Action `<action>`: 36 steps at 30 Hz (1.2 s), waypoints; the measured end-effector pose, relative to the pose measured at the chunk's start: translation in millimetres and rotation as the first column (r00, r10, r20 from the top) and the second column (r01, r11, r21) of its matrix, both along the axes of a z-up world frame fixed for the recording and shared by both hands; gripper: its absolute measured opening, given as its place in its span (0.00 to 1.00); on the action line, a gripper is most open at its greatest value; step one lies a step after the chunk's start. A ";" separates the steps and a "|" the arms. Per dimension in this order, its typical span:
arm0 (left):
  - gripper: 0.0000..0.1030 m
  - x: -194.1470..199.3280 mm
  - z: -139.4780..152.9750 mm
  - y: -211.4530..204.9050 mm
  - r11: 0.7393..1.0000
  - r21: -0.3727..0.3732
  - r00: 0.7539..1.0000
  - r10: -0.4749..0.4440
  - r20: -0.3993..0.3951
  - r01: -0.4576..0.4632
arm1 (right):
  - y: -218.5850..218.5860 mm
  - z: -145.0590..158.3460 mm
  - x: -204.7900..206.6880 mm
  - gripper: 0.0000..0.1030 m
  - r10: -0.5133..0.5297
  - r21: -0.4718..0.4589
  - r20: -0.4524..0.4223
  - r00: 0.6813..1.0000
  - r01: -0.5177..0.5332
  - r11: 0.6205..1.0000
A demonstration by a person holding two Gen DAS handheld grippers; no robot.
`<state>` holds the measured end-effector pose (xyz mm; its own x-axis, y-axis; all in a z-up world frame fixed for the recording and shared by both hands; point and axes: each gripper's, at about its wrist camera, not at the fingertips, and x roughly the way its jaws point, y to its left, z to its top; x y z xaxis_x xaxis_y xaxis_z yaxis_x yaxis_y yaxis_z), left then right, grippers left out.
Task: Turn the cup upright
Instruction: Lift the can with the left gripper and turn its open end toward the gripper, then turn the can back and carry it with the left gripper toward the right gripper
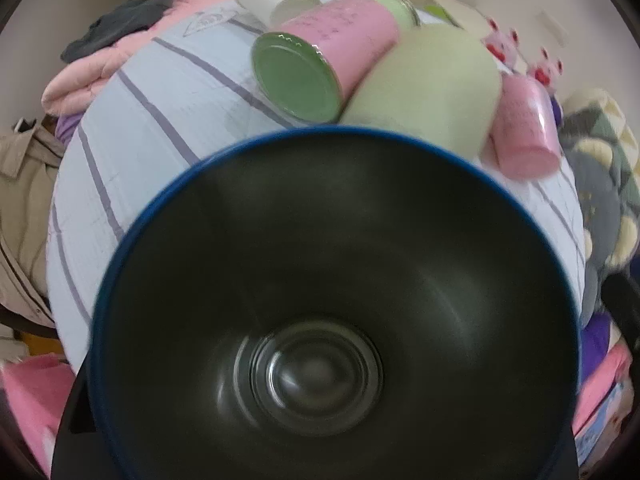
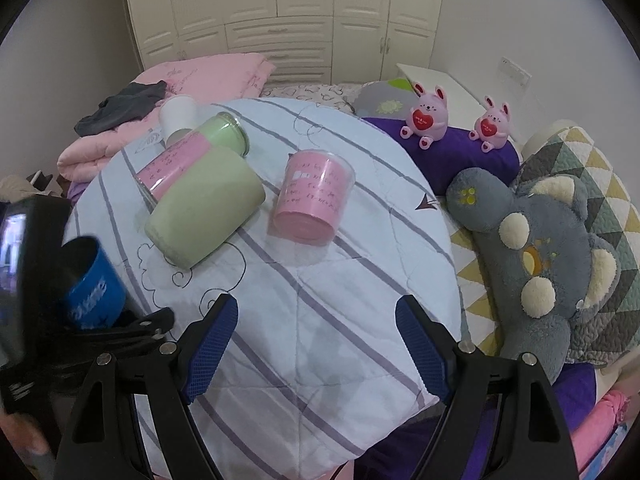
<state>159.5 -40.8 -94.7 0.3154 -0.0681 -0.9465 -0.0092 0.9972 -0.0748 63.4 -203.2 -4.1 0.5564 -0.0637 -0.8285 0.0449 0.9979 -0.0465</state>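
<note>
My left gripper holds a blue cup [image 1: 320,300]; its dark inside fills the left wrist view, mouth toward the camera, and hides the fingers. In the right wrist view the blue cup [image 2: 94,284] is at the left edge, held in the left gripper [image 2: 120,320] above the striped quilt [image 2: 320,300]. My right gripper [image 2: 316,344] is open and empty over the quilt's near part. A green cup [image 2: 204,212], a pink-and-green cup [image 2: 188,152] and a white cup [image 2: 178,114] lie on their sides. A pink cup [image 2: 312,200] stands mouth down.
A grey plush toy [image 2: 540,268] lies at the right on a patterned blanket. Two pink bunny toys [image 2: 426,116] sit on a purple cushion behind. A pink duvet [image 2: 200,80] with dark clothing lies at the back left. A wardrobe stands behind.
</note>
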 end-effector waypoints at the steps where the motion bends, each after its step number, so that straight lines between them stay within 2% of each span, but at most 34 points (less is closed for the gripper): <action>1: 0.76 1.8 -3.9 0.3 1.000 0.005 1.000 0.001 -0.014 -0.001 | 0.8 -1.2 0.0 0.80 0.000 -0.003 -0.006 1.000 0.000 1.000; 2: 0.75 3.9 -10.1 -0.4 1.000 0.013 0.999 -0.008 -0.031 0.009 | 1.5 -2.8 -0.4 0.80 0.000 -0.007 -0.014 1.000 0.000 1.000; 5: 0.73 3.6 -18.3 -3.1 1.000 0.023 1.000 -0.019 -0.017 0.019 | 1.6 -6.1 -1.2 0.80 -0.005 -0.002 -0.029 1.000 0.005 1.000; 7: 0.65 1.9 -19.5 -4.5 1.000 0.012 1.000 -0.026 -0.016 0.026 | 2.1 -5.5 -1.5 0.80 -0.005 0.010 -0.033 0.999 0.005 1.000; 11: 0.65 -1.9 -25.6 -7.8 0.999 0.012 0.997 -0.040 -0.070 0.041 | 4.9 -0.2 -2.6 0.80 -0.002 -0.002 -0.020 1.000 0.002 1.000; 14: 0.65 -7.7 -21.8 -11.4 0.998 -0.014 0.995 -0.061 -0.075 0.060 | 7.0 4.8 -5.4 0.80 0.006 0.001 -0.010 1.000 -0.006 1.000; 19: 0.65 -18.8 -15.8 -28.3 0.992 0.051 0.987 -0.111 -0.113 0.117 | 6.7 14.0 -10.5 0.80 -0.002 0.003 0.007 1.000 0.002 1.000; 22: 0.65 -20.6 -27.8 -39.2 0.984 0.088 0.978 -0.141 -0.153 0.156 | 6.3 18.2 -14.9 0.80 -0.001 0.020 0.022 1.000 0.001 1.000; 24: 0.68 -17.1 -39.1 -45.3 0.982 0.100 0.976 -0.139 -0.168 0.157 | 6.3 18.7 -16.2 0.80 -0.002 0.028 0.022 1.000 0.002 1.000; 26: 0.85 -15.0 -46.3 -49.0 0.984 0.085 0.976 -0.143 -0.163 0.159 | 6.1 17.2 -15.6 0.80 -0.007 0.026 0.015 1.000 0.007 1.000; 27: 0.87 -13.4 -46.7 -49.4 0.984 0.081 0.978 -0.143 -0.155 0.156 | 6.3 15.7 -15.2 0.80 -0.009 0.019 0.007 1.000 0.009 1.000; 36: 0.88 -3.1 -44.0 -57.9 0.988 0.085 0.986 -0.118 -0.115 0.128 | 1.6 11.7 -15.5 0.80 -0.029 0.000 -0.012 0.999 0.029 1.000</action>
